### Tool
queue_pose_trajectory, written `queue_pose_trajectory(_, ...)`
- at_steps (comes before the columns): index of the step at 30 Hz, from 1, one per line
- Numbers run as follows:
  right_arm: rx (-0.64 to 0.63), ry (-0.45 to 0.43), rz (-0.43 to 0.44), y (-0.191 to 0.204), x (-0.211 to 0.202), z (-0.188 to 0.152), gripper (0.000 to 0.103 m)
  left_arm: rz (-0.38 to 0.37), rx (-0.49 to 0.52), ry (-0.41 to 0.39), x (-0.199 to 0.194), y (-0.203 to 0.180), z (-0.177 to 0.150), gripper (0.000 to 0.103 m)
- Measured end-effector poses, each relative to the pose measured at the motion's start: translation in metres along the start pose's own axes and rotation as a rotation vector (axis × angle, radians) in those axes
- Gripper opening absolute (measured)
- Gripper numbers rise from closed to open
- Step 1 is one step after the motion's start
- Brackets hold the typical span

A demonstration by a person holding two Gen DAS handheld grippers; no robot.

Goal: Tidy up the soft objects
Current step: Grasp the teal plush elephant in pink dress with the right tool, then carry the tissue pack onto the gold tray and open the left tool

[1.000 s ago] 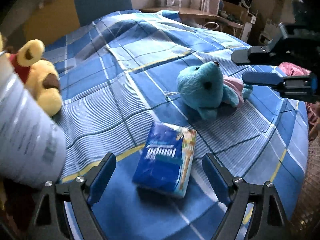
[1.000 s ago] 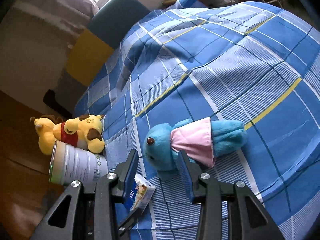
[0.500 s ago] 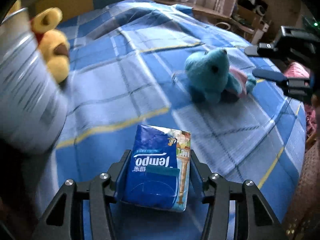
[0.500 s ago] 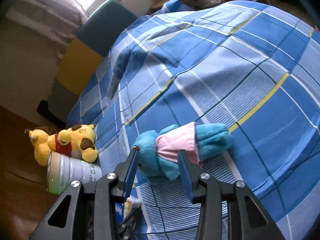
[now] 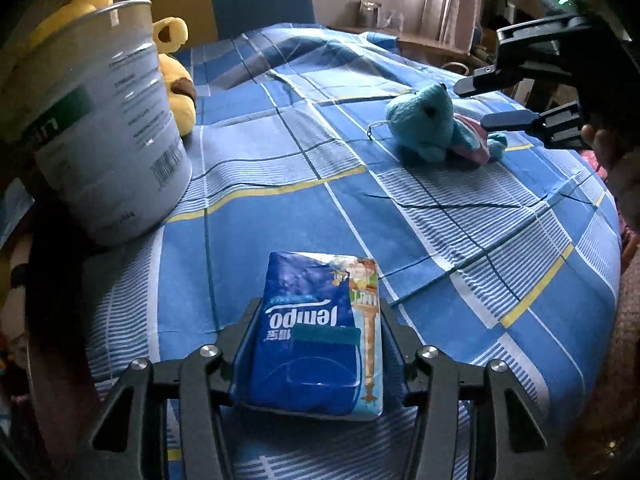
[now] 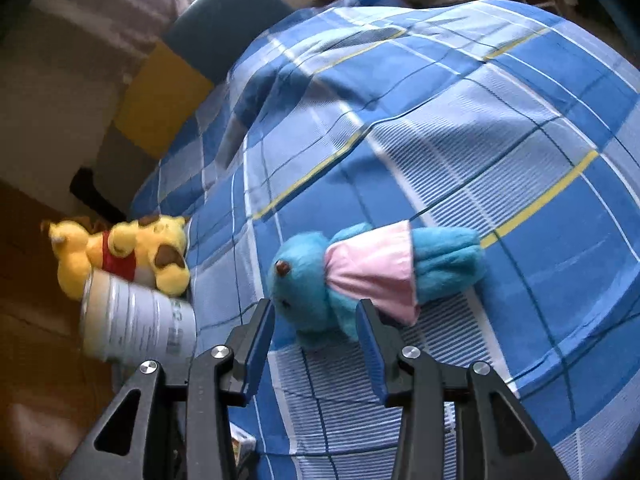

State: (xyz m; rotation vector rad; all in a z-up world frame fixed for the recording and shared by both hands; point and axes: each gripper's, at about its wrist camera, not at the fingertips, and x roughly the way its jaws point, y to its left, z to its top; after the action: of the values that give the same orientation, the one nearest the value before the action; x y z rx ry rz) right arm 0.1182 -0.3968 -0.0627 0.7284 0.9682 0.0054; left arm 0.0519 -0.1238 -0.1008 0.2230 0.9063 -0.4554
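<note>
Tissue pack (image 5: pixel 316 336) clamped between left gripper (image 5: pixel 316 320) fingers (image 5: pixel 246 328)

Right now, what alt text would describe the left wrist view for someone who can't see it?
The left gripper clamps a blue tissue pack over a blue plaid bedspread. A metal can stands left; a blue plush toy lies farther back.

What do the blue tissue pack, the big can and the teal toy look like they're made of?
Tissue pack: glossy plastic film, judging by its sheen and creases. Can: likely metal, with a bright rim and a matte printed label. Teal toy: fuzzy plush pile, with a smooth pink cloth dress.
</note>
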Motion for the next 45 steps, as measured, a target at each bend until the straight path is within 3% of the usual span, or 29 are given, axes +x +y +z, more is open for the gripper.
queue_pose_trajectory(5,-0.165,-0.044,-0.127,0.026,0.000,-0.009,0.050,-0.016,0.005,-0.023,0.000,0.002,0.002,0.054)
queue_pose_trajectory(10,-0.499,0.069,-0.371,0.061,0.022,-0.026,0.050,-0.048,-0.005,-0.032,-0.002,0.006,0.002,0.053)
queue_pose_trajectory(12,-0.700,0.051,-0.491,0.077,0.024,-0.032,0.050,-0.051,-0.012,-0.034,-0.003,0.007,0.002,0.053)
queue_pose_trajectory(16,-0.921,0.138,-0.609,0.083,0.044,-0.036,0.051,-0.060,-0.025,-0.034,-0.003,0.008,0.002,0.053)
queue_pose_trajectory(20,-1.062,0.195,-0.694,0.079,0.071,-0.033,0.052,-0.061,-0.026,-0.036,-0.003,0.007,0.002,0.054)
queue_pose_trajectory(27,-1.026,0.214,-0.675,0.071,0.106,-0.012,0.055,-0.066,-0.034,-0.040,-0.003,0.008,0.002,0.053)
queue_pose_trajectory(28,-0.997,0.196,-0.642,0.069,0.106,-0.007,0.052,-0.067,-0.034,-0.041,-0.003,0.008,0.002,0.054)
queue_pose_trajectory(29,-0.951,0.180,-0.599,0.068,0.103,0.000,0.033,-0.067,-0.034,-0.042,-0.003,0.008,0.002,0.054)
queue_pose_trajectory(32,-0.820,0.147,-0.532,0.064,0.090,0.013,0.025,-0.064,-0.033,-0.047,-0.003,0.008,0.001,0.054)
queue_pose_trajectory(36,-0.678,0.135,-0.441,0.063,0.072,0.016,0.025,-0.061,-0.032,-0.053,-0.003,0.007,0.000,0.054)
queue_pose_trajectory(39,-0.543,0.205,-0.340,0.061,0.068,0.002,0.025,-0.054,-0.028,-0.059,-0.005,0.006,-0.002,0.054)
queue_pose_trajectory(45,-0.533,0.193,-0.356,0.060,0.080,-0.018,0.028,-0.044,-0.021,-0.060,-0.007,0.003,-0.003,0.054)
